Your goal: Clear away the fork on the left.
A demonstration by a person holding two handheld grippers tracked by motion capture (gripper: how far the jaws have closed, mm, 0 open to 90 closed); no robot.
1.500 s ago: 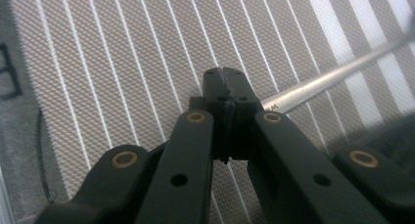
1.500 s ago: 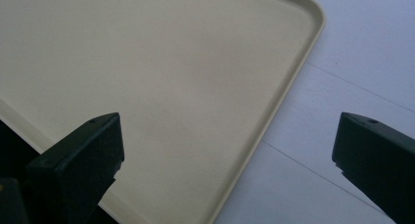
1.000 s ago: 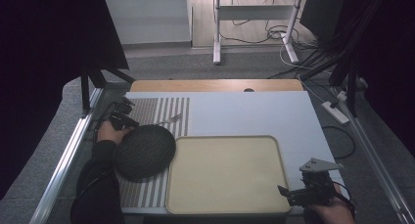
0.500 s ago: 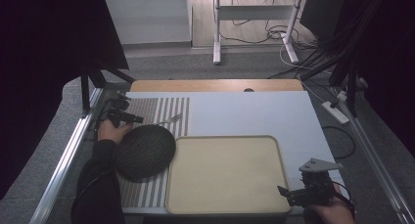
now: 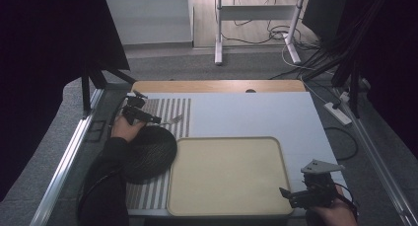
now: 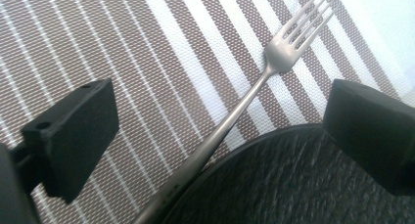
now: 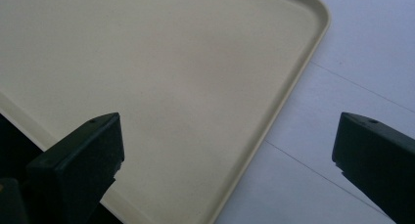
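Two grippers work the table. Nearest, at the front right corner, the right gripper [image 5: 291,195] hangs with jaws spread wide and empty, just off the front right corner of the tray [image 5: 226,206]. Along the left edge, a dark round plate [image 5: 148,152] rests on the striped mat [image 5: 148,194], touching the tray's left rim. Beyond it, toward the far left corner, the left gripper [image 6: 220,131] hovers with jaws released, straddling the handle of the fork [image 6: 274,62]. Fork lies on the mat, its handle against the plate's far rim, tines pointing away. Probable step: grasping the fork. Advice: lower squarely over the handle, clear of the plate rim, and close at mid-handle to prevent pivoting.
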